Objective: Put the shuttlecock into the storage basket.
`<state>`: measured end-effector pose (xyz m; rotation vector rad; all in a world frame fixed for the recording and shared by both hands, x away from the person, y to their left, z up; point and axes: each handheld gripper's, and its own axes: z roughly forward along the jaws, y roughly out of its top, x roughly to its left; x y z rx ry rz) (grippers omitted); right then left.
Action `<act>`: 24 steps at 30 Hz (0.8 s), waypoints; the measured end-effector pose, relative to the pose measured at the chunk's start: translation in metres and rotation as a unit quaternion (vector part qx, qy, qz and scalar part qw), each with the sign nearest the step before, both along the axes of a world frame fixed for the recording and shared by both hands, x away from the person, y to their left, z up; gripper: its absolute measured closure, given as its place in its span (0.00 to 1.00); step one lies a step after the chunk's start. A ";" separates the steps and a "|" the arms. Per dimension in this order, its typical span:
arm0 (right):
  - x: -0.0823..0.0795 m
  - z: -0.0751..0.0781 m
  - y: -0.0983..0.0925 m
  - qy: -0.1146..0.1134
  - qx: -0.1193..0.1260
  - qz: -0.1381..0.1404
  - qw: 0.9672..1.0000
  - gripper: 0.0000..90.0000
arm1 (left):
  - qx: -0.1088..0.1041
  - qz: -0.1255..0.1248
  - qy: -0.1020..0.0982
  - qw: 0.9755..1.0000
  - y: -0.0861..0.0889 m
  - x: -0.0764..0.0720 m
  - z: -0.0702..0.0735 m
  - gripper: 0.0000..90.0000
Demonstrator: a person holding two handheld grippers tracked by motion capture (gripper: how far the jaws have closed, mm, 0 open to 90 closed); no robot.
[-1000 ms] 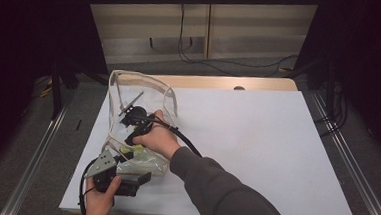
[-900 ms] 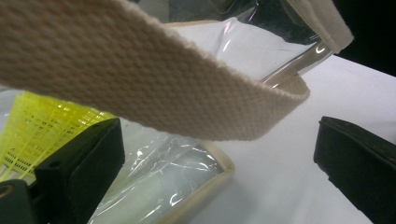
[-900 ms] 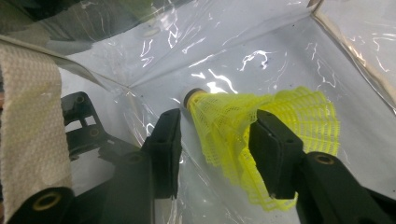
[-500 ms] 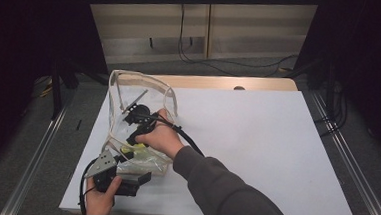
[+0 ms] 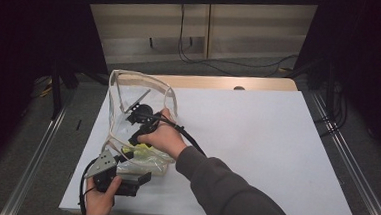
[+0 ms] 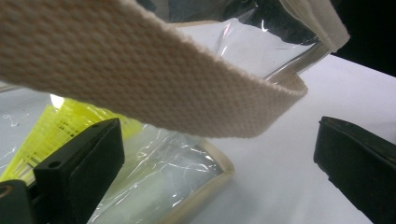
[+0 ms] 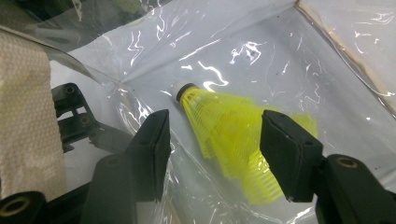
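Lying: one shuttlecock point(image 7: 219, 128) | one clear bag point(image 5: 129, 91) | right gripper point(image 7: 212, 154) jaws opening (probably released)

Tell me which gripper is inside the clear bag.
The right gripper: it reaches into the bag, its jaws have just been opening around the yellow shuttlecock. The left gripper sits outside, at the near edge.

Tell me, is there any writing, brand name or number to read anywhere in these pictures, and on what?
None can be read.
Yellow plastic shuttlecock inside the clear plastic bag with cream woven trim: dark printed marks show on the yellow through the bag in the left gripper view, too blurred to read.
Cream woven strap: plain, no print.
White table top: plain.
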<state>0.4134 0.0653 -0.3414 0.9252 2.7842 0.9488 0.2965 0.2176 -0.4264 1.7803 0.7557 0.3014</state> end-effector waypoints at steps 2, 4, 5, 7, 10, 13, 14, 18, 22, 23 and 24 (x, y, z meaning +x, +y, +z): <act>0.000 0.001 -0.001 0.003 0.000 0.001 1.000 0.48 | 0.001 0.000 0.001 1.000 0.000 0.000 0.000 0.02; -0.001 0.001 -0.002 0.001 -0.004 0.000 1.000 0.47 | 0.001 0.000 0.001 1.000 0.000 0.000 0.000 0.02; -0.001 0.001 -0.002 0.001 -0.004 0.002 1.000 0.47 | 0.004 -0.001 0.000 1.000 0.000 0.000 0.000 0.02; -0.002 0.002 -0.003 -0.001 -0.003 0.002 1.000 0.46 | 0.003 -0.001 0.001 1.000 0.000 0.000 0.000 0.02; -0.004 0.003 -0.005 -0.002 -0.002 0.004 1.000 0.44 | 0.003 0.000 0.003 1.000 0.000 0.000 0.000 0.02; -0.005 0.005 -0.007 -0.010 0.000 0.007 1.000 0.43 | 0.004 -0.003 0.003 1.000 0.000 0.000 -0.001 0.02; -0.005 0.005 -0.009 -0.010 0.002 0.007 1.000 0.42 | 0.004 -0.003 0.003 1.000 0.000 0.000 -0.001 0.02; -0.006 0.008 -0.015 -0.013 0.008 0.006 1.000 0.40 | 0.004 -0.002 0.003 1.000 0.000 0.000 -0.001 0.02; -0.008 0.012 -0.020 -0.014 0.015 0.011 1.000 0.38 | 0.005 -0.003 0.002 1.000 0.001 0.001 -0.001 0.02; -0.009 0.013 -0.021 -0.015 0.017 0.011 1.000 0.38 | 0.005 -0.003 0.002 1.000 0.001 0.001 -0.001 0.02; -0.010 0.015 -0.023 -0.017 0.017 0.013 1.000 0.37 | 0.005 -0.003 0.002 1.000 0.001 0.001 -0.001 0.02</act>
